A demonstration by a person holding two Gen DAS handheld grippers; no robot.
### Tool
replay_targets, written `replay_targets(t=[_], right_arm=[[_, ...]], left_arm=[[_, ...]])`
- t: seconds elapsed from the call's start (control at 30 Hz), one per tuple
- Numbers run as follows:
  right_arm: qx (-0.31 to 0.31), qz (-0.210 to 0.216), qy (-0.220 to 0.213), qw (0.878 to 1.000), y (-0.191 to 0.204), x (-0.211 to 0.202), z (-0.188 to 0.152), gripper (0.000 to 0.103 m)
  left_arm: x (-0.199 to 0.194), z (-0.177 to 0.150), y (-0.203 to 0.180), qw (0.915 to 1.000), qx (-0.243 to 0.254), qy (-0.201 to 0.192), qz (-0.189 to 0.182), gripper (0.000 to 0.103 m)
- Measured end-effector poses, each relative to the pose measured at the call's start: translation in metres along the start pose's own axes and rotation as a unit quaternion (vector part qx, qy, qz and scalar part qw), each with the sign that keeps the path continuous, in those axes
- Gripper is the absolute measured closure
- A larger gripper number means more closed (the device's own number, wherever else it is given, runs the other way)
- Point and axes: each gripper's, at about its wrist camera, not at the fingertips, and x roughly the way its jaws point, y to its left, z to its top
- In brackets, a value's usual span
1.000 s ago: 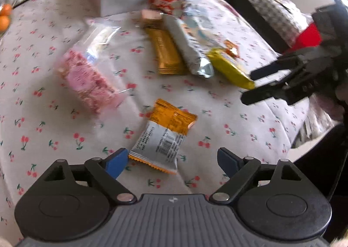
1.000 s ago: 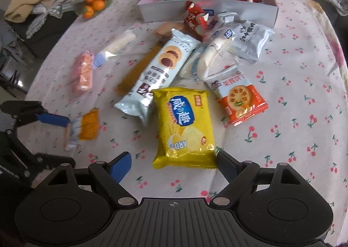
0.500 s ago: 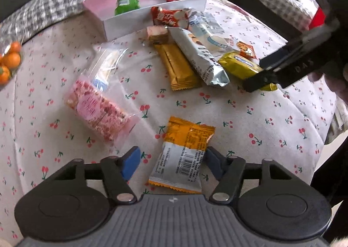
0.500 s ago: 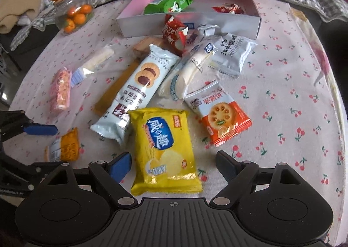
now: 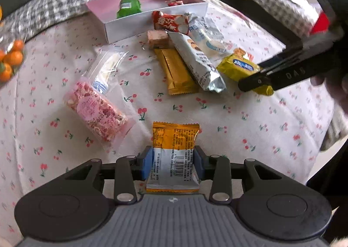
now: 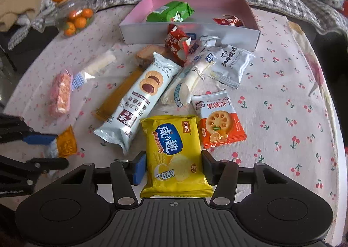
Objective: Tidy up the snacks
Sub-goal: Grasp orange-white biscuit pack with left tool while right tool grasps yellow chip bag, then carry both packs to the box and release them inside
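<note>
Honestly, both sets of jaws are closing now, left gripper [image 5: 172, 163] pinching the orange-and-white packet [image 5: 174, 151], right gripper [image 6: 173, 168] squeezing the yellow chip bag [image 6: 174, 151], so I'd grip gently and lift both straight toward the pink box [image 6: 248, 36].

worktop [image 6: 282, 99]: round-ish, covered in a white cloth with little red cherries
back edge: pink box [image 6: 250, 11] with a white front wall
middle pile: long cookie pack [image 6: 141, 99], gold bar [image 5: 177, 73], red wrapper [image 6: 176, 46], two white packs, all overlapping
near side: yellow chip bag [image 6: 174, 151], orange biscuit pack [image 6: 217, 121] just beside it
left side: pink puffed bar [image 5: 95, 114], clear-wrapped stick [image 5: 106, 66], orange-and-white pack [image 5: 174, 151]
</note>
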Motion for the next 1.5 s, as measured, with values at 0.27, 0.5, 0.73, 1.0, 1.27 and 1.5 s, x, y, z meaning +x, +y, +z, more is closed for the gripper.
replay_targets(t=[0.27,0.5,0.73,1.0,1.27,1.5], right_arm=[[0.032,0.034,-0.019,0.999,-0.006,-0.02,0.009,0.051],[0.051,0.053,-0.037,0.997,-0.008,-0.033,0.022,0.051],[0.075,0.055,-0.054,0.994,-0.016,-0.038,0.034,0.051],[0.11,0.054,-0.065,0.99,-0.028,-0.028,0.05,0.051],[0.157,0.061,-0.078,0.983,-0.047,-0.015,0.081,0.051],[0.184,0.074,-0.089,0.976,-0.061,0.002,0.11,0.051]], left_arm=[[-0.009,0.011,0.004,0.9988,-0.041,-0.016,-0.02,0.067],[-0.015,0.025,0.006,0.9977,-0.055,-0.036,-0.017,0.067],[-0.019,0.041,0.009,0.9953,-0.075,-0.057,-0.021,0.067],[-0.011,0.06,0.018,0.9912,-0.102,-0.082,-0.021,0.067],[-0.004,0.085,0.03,0.9869,-0.124,-0.101,-0.021,0.067],[0.005,0.119,0.05,0.9843,-0.134,-0.115,0.008,0.067]])
